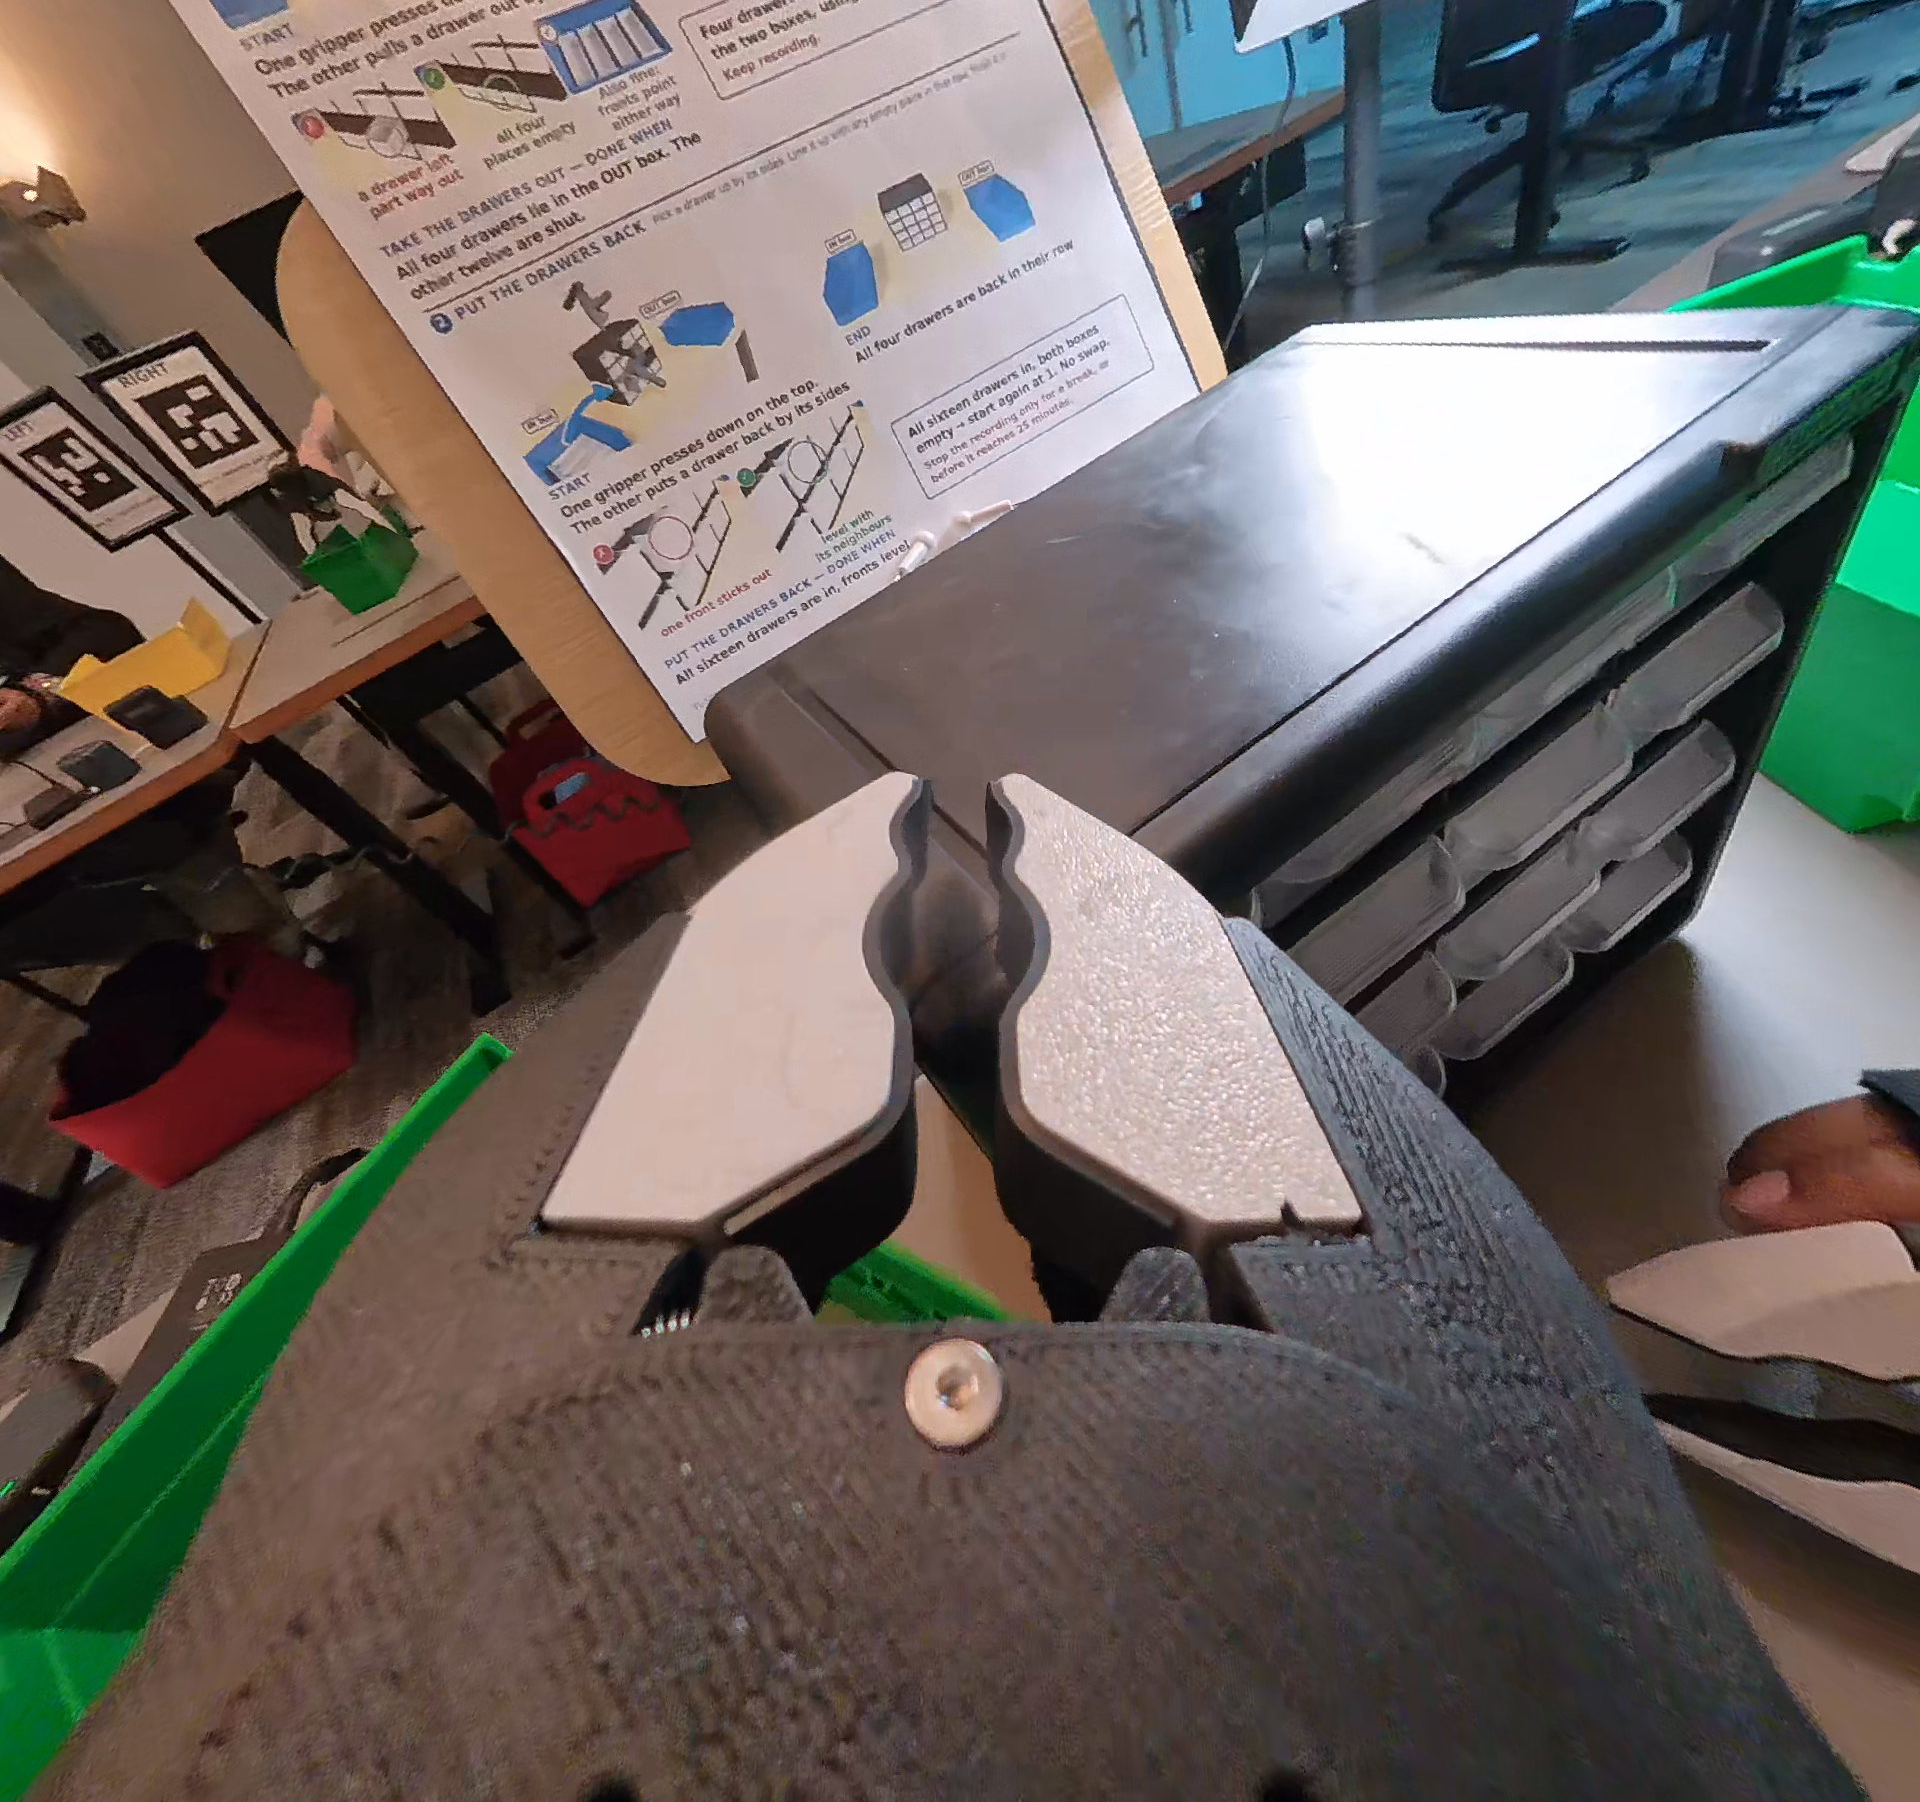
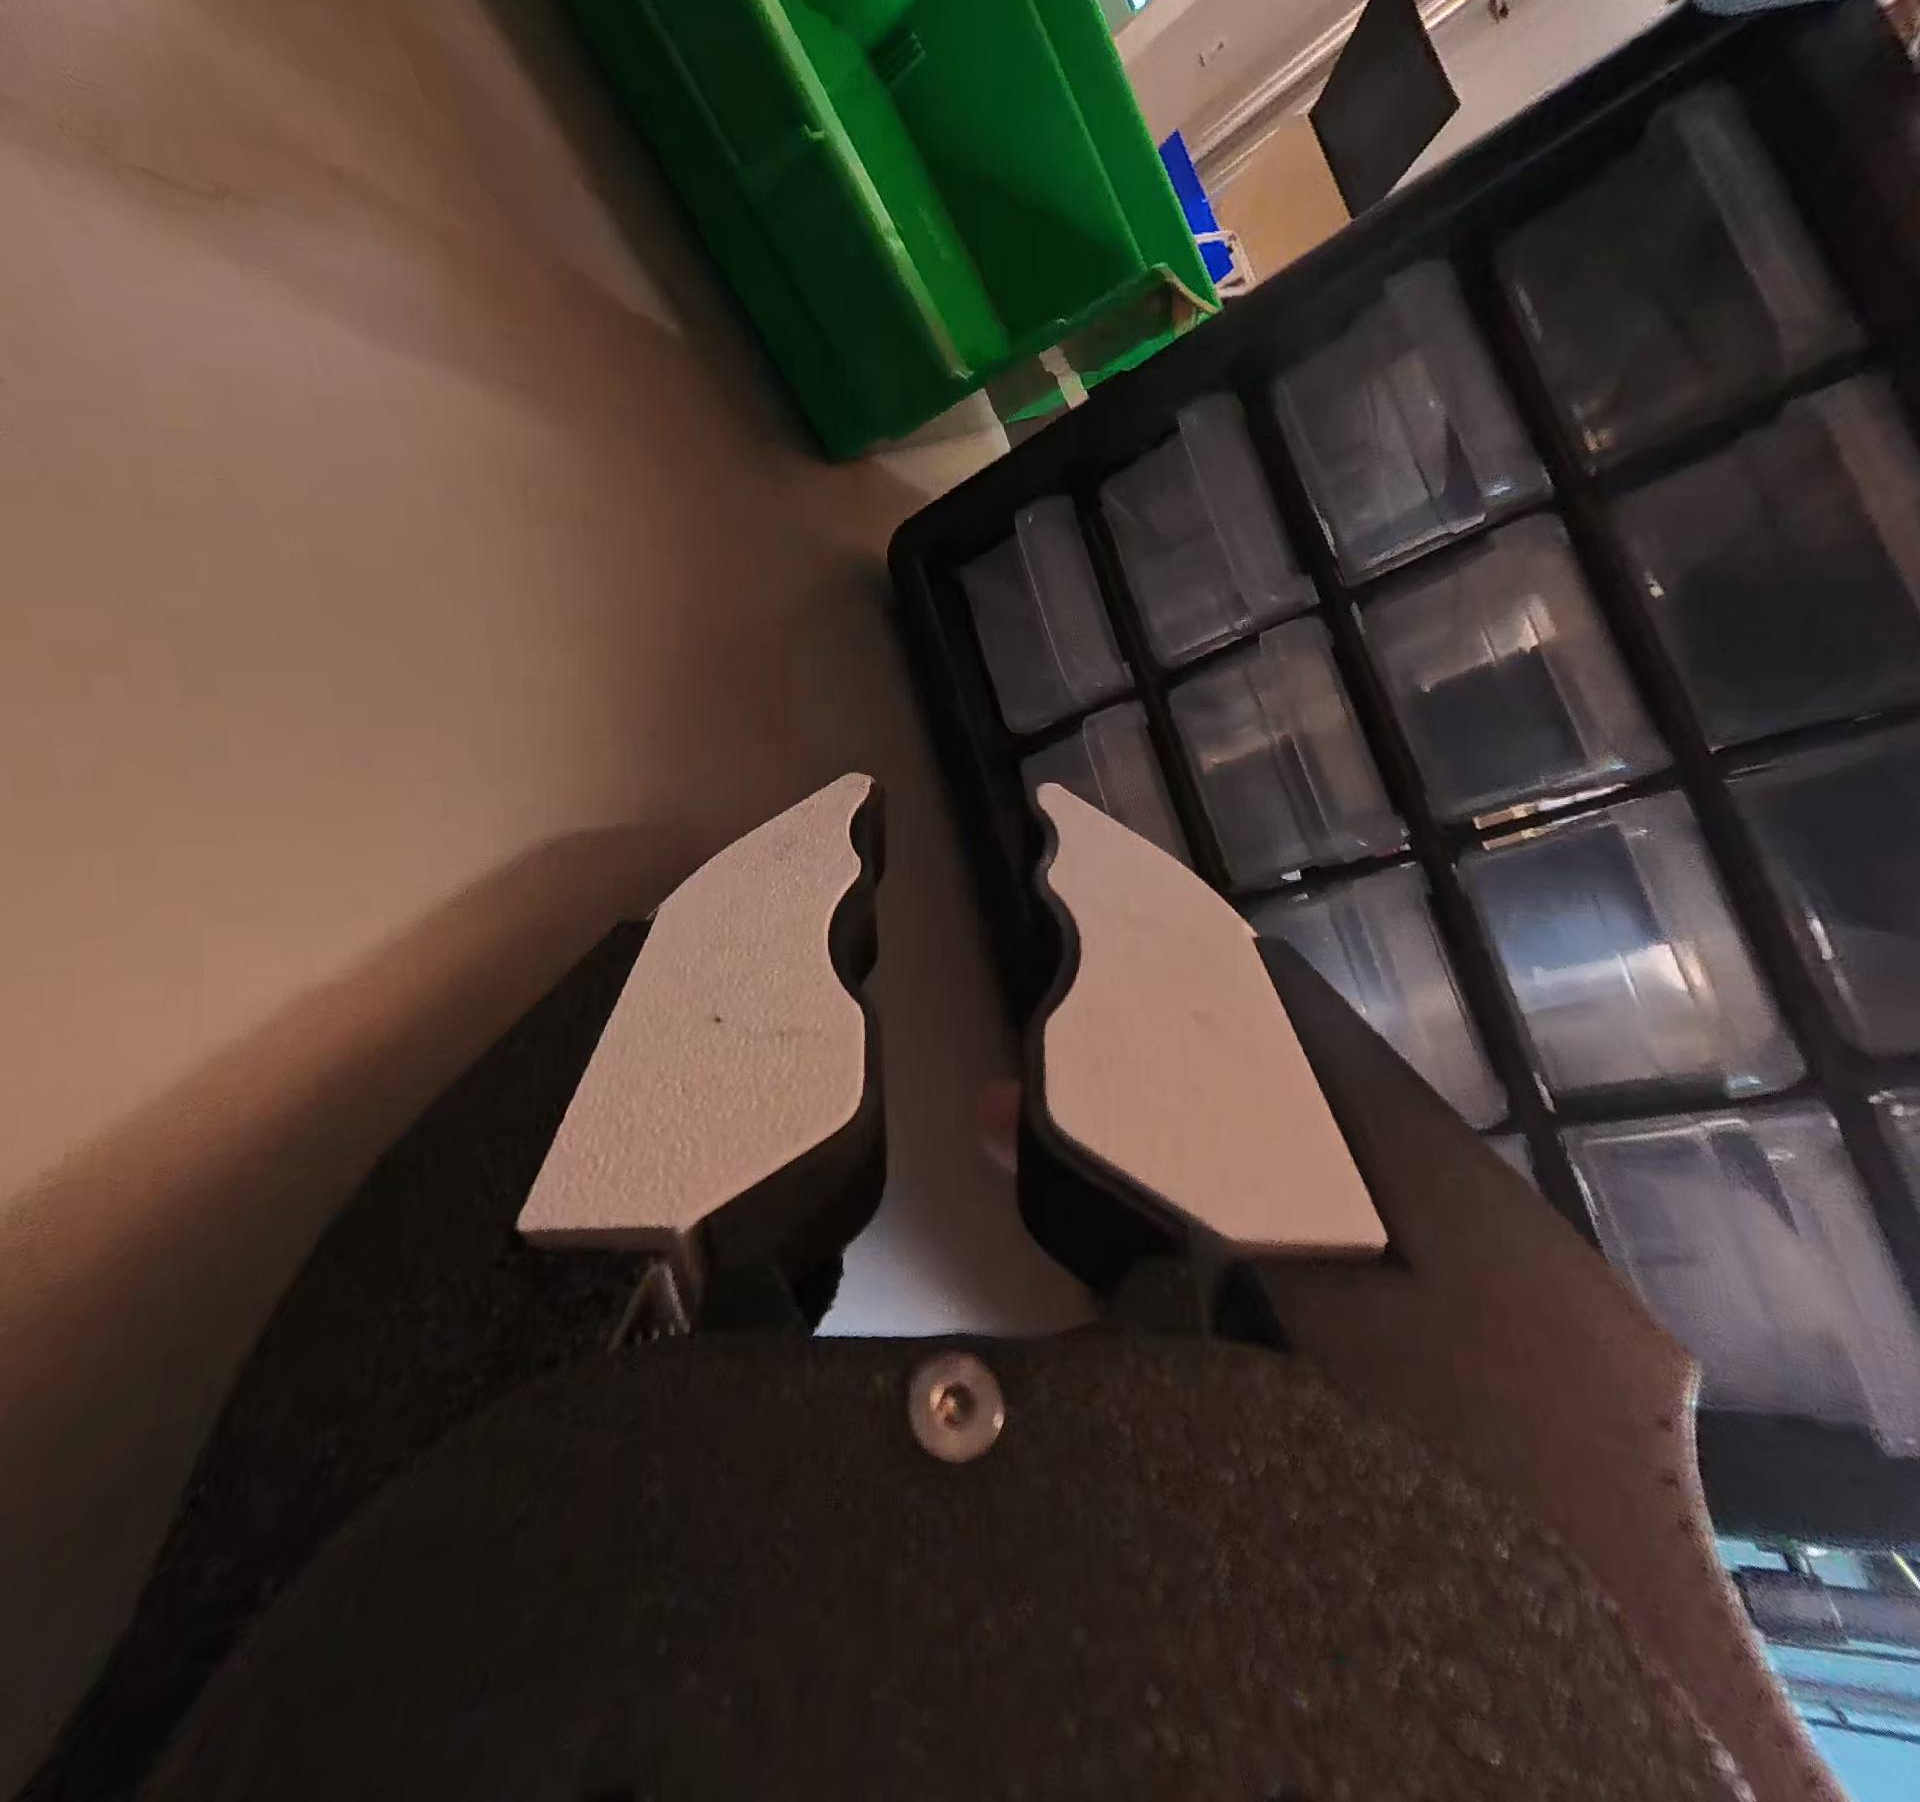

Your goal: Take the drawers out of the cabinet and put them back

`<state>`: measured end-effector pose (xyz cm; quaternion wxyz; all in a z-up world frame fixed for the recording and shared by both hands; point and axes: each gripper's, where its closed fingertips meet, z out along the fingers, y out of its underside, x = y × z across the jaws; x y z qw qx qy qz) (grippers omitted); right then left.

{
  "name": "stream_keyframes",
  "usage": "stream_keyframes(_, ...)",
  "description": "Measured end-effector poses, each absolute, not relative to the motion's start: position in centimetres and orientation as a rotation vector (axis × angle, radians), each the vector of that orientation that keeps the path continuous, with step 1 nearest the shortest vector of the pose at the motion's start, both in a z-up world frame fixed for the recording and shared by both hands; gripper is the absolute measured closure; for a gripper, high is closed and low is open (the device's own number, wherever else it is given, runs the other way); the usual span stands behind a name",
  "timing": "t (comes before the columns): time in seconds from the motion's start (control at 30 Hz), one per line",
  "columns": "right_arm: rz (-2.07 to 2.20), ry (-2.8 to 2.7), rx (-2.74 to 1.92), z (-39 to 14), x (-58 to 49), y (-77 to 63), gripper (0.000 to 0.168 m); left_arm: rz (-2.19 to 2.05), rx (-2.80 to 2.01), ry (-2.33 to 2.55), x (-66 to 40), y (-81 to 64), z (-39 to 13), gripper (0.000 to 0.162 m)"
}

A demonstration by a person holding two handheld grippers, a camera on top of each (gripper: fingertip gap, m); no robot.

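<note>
The black cabinet (image 1: pixel 1299 557) stands on the table at the right of the left wrist view, its clear drawers (image 1: pixel 1538 796) facing right. My left gripper (image 1: pixel 956 802) hovers at the near left corner of the cabinet top, jaws a narrow gap apart with nothing between them. In the right wrist view, which is rolled, the cabinet front (image 2: pixel 1340 599) shows as a grid of clear drawers (image 2: pixel 1507 672), all seated in their slots. My right gripper (image 2: pixel 958 791) is slightly open and empty beside a corner of that front. It also shows in the left wrist view (image 1: pixel 1766 1316).
A green bin (image 1: pixel 208 1389) lies below my left gripper. Another green bin (image 2: pixel 883 142) stands beyond the cabinet and also shows in the left wrist view (image 1: pixel 1829 692). An instruction poster (image 1: pixel 727 298) hangs on a board behind. A hand (image 1: pixel 1818 1170) holds the right gripper. The table top (image 2: pixel 312 505) is beige.
</note>
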<state>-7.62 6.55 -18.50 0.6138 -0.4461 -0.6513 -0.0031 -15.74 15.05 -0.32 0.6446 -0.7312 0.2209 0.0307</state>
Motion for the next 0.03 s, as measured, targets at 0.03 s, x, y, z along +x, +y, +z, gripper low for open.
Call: stream_keyframes(0.03, -0.008, -1.502, -1.032, -18.57, -7.61, 6.57, 0.144, 0.063, -1.675, 0.521, -15.71, 15.05, -0.38, 0.153)
